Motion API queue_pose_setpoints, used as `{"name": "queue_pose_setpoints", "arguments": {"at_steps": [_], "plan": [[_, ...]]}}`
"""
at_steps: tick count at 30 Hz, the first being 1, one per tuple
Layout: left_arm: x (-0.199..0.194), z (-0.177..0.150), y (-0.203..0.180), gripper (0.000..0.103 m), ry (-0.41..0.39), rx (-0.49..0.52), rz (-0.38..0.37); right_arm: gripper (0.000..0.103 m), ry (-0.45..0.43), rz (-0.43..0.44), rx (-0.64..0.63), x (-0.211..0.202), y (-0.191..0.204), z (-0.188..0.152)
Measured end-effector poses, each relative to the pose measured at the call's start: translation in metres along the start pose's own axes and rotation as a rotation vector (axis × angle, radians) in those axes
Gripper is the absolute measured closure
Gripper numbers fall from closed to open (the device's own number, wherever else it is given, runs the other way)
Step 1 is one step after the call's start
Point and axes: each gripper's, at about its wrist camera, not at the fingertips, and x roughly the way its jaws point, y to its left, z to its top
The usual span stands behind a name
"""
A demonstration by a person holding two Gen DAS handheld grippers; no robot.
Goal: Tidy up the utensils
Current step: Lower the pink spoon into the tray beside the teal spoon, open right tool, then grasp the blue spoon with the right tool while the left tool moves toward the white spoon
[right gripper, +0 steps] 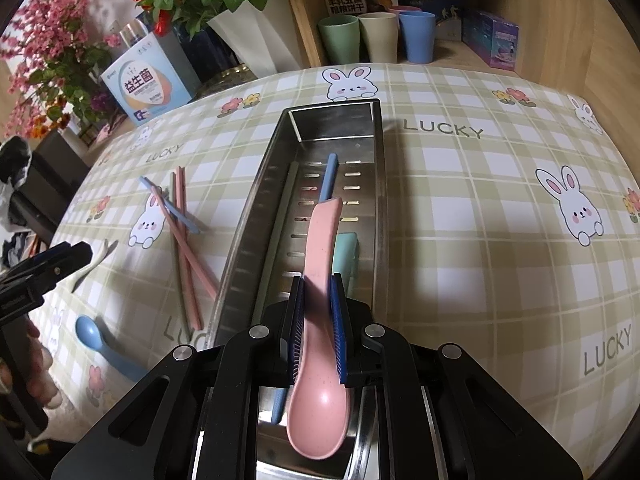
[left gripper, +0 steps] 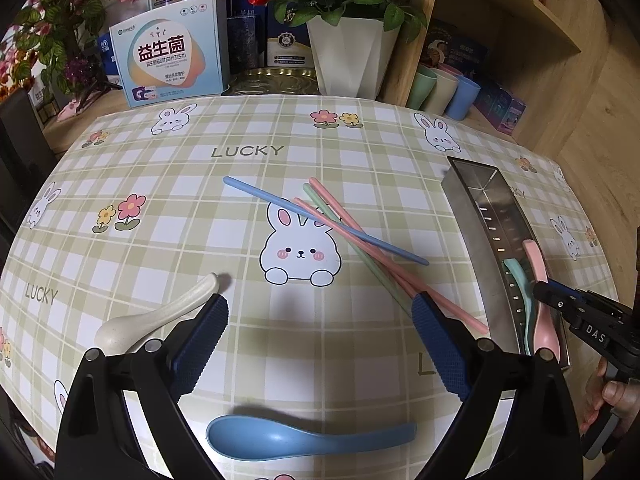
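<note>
My right gripper [right gripper: 317, 284] is shut on a pink spoon [right gripper: 320, 400] and holds it over the steel utensil tray [right gripper: 244, 216]. In the tray lie a green spoon [right gripper: 345, 256], a blue chopstick [right gripper: 328, 176] and a green chopstick [right gripper: 280, 220]. My left gripper [left gripper: 320, 312] is open and empty above the tablecloth. A white spoon [left gripper: 160, 316] lies by its left finger and a blue spoon [left gripper: 288, 436] lies below it. Blue, pink and green chopsticks [left gripper: 352, 232] lie crossed on the cloth left of the tray [left gripper: 476, 224]. The right gripper [left gripper: 540, 292] with the pink spoon [left gripper: 540, 292] also shows in the left wrist view.
A white flower pot [left gripper: 348, 56], a printed box [left gripper: 172, 60] and other boxes stand along the table's far edge. Green, beige and blue cups [right gripper: 378, 36] sit on a wooden shelf at the back right. A wooden wall rises on the right.
</note>
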Motion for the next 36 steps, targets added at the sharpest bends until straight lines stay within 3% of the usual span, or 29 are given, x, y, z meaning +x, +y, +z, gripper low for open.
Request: {"name": "queue_pose_setpoints", "arguments": {"at_steps": [9,23,25,27,36], "plan": [[0.002,-0.001,0.004,0.012,0.013,-0.014,-0.010,0.089,0.011,-0.011,0.002,0.003,0.000,0.003],[-0.001,-0.005,0.021,0.012,0.013,-0.050,-0.004,0.087,-0.042,-0.023,0.020,-0.018,0.017,0.008],[-0.002,-0.005,0.025,0.012,0.011,-0.054,-0.004,0.078,-0.067,-0.027,0.033,-0.024,0.023,0.008],[-0.005,-0.006,0.032,0.012,0.007,-0.058,-0.004,0.057,-0.102,-0.035,0.044,-0.031,0.029,0.007],[-0.023,-0.008,0.086,0.012,-0.036,-0.082,-0.026,0.032,-0.165,0.020,0.132,-0.042,0.054,-0.006]]}}
